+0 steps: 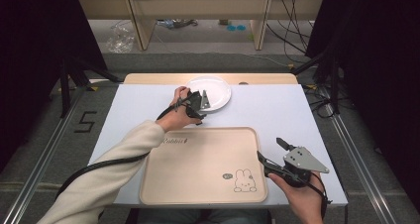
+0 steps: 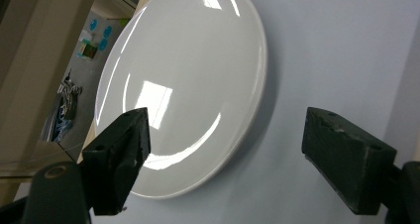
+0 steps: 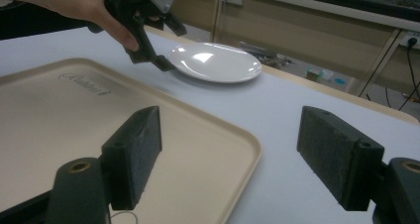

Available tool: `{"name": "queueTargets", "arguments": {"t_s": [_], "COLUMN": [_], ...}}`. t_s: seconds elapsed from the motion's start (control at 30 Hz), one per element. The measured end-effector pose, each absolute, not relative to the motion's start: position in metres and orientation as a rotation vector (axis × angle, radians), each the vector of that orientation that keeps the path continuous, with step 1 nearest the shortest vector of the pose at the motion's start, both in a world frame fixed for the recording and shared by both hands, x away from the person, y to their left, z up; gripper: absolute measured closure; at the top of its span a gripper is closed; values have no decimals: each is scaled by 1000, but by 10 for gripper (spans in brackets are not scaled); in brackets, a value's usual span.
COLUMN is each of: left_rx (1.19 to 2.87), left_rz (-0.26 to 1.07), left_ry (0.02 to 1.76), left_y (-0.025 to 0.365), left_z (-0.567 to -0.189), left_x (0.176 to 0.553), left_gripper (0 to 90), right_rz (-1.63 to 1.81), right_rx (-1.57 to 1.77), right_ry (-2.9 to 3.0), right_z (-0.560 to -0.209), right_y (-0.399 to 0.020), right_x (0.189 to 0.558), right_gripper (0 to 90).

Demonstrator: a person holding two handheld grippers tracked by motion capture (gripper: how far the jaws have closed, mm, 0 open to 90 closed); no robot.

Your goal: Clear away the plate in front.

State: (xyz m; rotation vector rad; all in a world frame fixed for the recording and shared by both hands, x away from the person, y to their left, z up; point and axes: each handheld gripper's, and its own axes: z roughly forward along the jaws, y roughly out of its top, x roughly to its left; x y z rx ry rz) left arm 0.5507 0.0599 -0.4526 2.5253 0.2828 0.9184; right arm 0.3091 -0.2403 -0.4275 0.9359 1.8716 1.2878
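Jaws of my left gripper (image 2: 223, 159) stood wide apart and empty at the near-left rim of the white plate (image 1: 214, 92), one jaw over the rim, the other over the bare table (image 1: 277, 110). That plate sat at the table's far edge, near its middle. My right gripper (image 1: 271, 152) hung just off the beige tray's (image 1: 198, 164) right edge, near the table's near-right corner, its jaws also spread wide with nothing between them.

Overhead glare on glossy plate (image 2: 188, 85)
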Motion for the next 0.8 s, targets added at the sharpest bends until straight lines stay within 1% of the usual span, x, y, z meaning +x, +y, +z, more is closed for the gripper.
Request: {"name": "queueTargets", "arguments": {"t_s": [0.1, 0.23, 0.5, 0.6, 0.63, 0.67, 0.8], "left_rx": [2559, 2551, 2593, 2615, 2620, 2631, 2643], "left_rz": [924, 936, 957, 981, 1031, 1053, 1069], "left_ry": [283, 281, 287, 265, 240, 228, 216], "left_y": [56, 51, 47, 45, 44, 44, 42], "left_z": [-456, -459, -469, -471, -472, -472, -473], "left_x": [557, 561, 568, 570, 571, 571, 572], "left_gripper": [196, 213, 240, 245, 246, 245, 240], "right_rz": [1281, 1279, 1278, 1282, 1277, 1275, 1273], "right_rx": [922, 947, 948, 950, 931, 933, 934], "right_ry": [1865, 1889, 1885, 1892, 1878, 1878, 1889], "right_z": [-428, -428, -428, -429, -429, -429, -429], "right_y": [-241, -241, -241, -241, -242, -242, -242], "right_x": [310, 309, 309, 309, 311, 311, 311], "right_gripper": [264, 265, 265, 265, 265, 265, 265]}}
